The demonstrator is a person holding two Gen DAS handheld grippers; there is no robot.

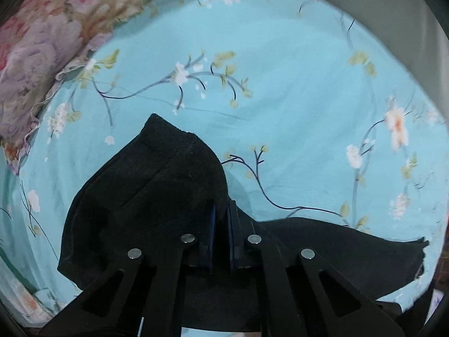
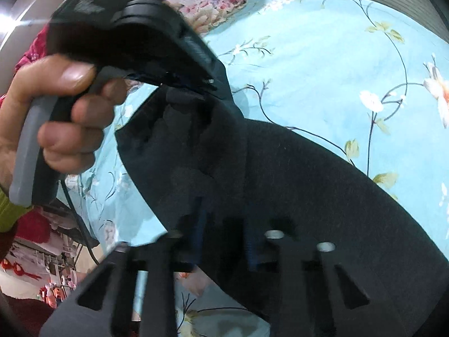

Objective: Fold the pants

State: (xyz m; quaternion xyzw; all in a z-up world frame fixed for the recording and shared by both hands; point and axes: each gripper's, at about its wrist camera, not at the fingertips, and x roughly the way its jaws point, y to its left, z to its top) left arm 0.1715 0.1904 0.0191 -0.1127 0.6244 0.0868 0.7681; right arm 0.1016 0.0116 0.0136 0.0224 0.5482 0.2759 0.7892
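Black pants (image 1: 157, 185) pinched in left gripper (image 1: 221, 219), fingers nearly closed, likewise clamped in right gripper (image 2: 224, 224), lifted above blue floral sheet (image 1: 294, 84), long axis trailing rightward, left gripper (image 2: 207, 82) just beside right.

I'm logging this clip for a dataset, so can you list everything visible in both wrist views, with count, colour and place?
pants: one, black, lifted off the bed and draped over both grippers.
bedsheet: one, light blue with a flower and twig print, under everything.
quilt: one, pink and lilac floral, bunched at the sheet's far left edge.
room clutter: several red and white items, too blurred to name, lower left of the right wrist view.
left gripper: one, black with blue pads, shut on pants.
right gripper: one, black with blue pads, fabric over the fingers.
left hand: one, bare skin, yellow-green cuff, gripping the left gripper's grey handle.
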